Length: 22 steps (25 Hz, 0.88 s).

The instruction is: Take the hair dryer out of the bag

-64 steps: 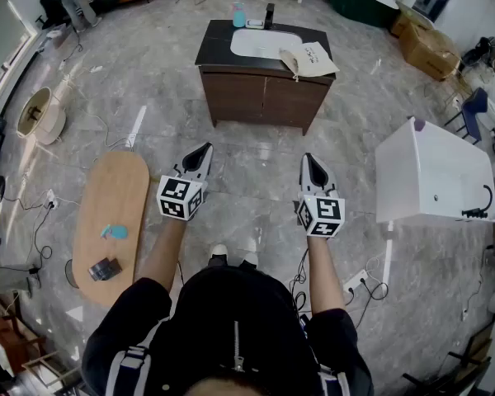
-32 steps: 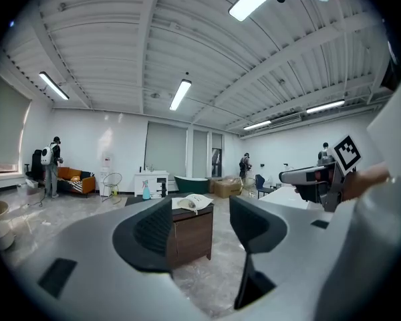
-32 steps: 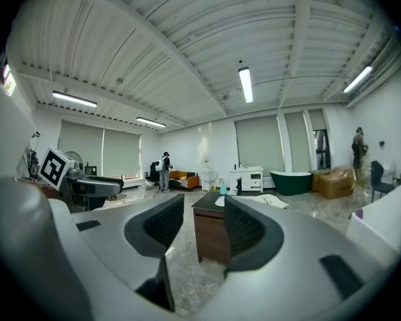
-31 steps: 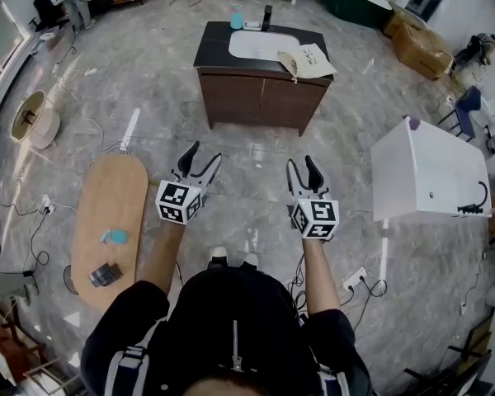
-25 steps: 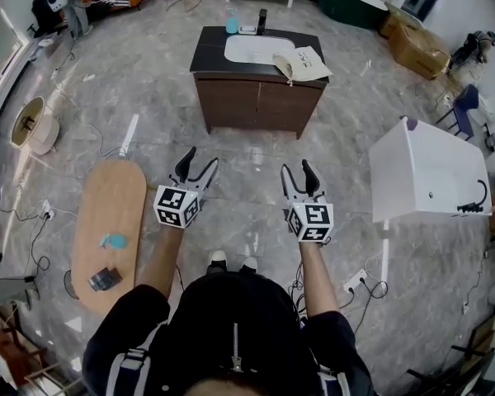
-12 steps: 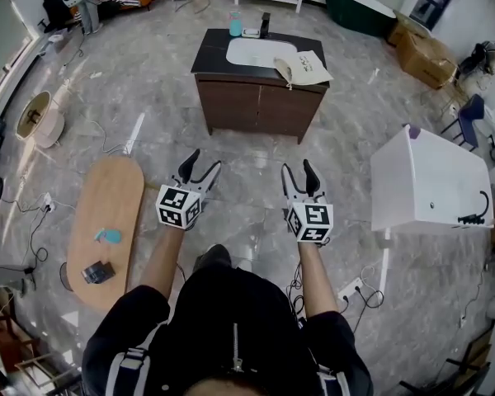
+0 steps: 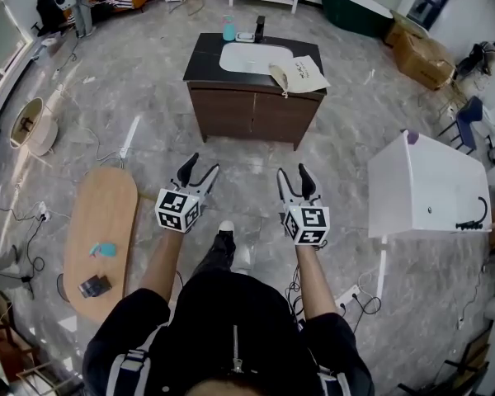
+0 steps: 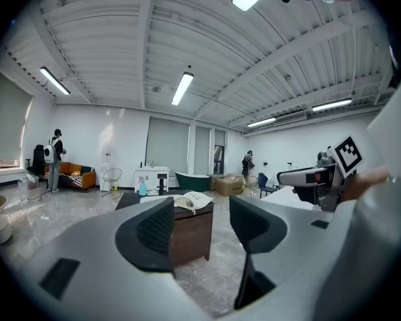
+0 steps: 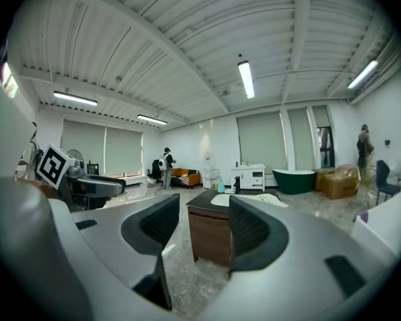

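From the head view, I have the left tongs and the right tongs held out in front of me over bare floor, both pointed at the dark-topped bench well ahead. The bag lies flat on the right end of that bench, beside the sink, with one edge hanging a little over the front. A blue bottle stands at the back. I cannot see the hair dryer itself; I take it to be inside the bag.

In the left gripper view the jaws stand apart with nothing between them, and the bench and bag show through the gap, far off.

The right gripper view shows the same: jaws spread, empty, the bench beyond them.

My reading is that the bag is thin, pale cloth or paper, limp and light, so it will slide or lift if I pull on its contents alone. I would pin or pinch the bag's edge with one pair of tongs. A dryer is hard, smooth plastic with some weight at the head. I would take it by the handle, wary of a trailing cord catching in the bag's mouth.
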Tool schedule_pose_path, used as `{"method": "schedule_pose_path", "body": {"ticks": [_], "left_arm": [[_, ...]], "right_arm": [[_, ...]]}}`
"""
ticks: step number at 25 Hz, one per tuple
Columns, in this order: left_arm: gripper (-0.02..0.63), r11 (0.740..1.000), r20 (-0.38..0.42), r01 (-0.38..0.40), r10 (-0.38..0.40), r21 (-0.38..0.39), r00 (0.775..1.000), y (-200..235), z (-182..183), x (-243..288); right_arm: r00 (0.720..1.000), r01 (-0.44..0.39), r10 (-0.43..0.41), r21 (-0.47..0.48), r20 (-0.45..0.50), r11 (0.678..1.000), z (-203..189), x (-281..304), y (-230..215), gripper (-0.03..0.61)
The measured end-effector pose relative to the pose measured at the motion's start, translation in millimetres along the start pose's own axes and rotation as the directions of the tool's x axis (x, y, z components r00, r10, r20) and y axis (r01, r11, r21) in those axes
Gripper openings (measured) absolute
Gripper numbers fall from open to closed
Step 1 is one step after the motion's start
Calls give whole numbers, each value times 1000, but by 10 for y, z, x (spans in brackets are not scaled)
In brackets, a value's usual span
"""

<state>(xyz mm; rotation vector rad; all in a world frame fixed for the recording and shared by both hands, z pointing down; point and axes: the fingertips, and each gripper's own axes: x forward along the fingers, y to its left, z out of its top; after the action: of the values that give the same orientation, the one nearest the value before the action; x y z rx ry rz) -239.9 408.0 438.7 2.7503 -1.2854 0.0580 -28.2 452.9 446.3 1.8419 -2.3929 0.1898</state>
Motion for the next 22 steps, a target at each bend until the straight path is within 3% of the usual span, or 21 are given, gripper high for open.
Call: {"method": "schedule_pose_path", "body": {"ticks": [14, 22], "left_arm": [[273, 992, 3, 116, -116, 40, 993, 758, 343, 1496], [273, 989, -5, 141, -141, 45, 990, 1282, 403, 2095]], "right_arm": [[997, 81, -81, -11, 4, 997, 456, 1354, -549, 225], [995, 103, -103, -3, 8, 995, 581, 2092, -684, 225]]}}
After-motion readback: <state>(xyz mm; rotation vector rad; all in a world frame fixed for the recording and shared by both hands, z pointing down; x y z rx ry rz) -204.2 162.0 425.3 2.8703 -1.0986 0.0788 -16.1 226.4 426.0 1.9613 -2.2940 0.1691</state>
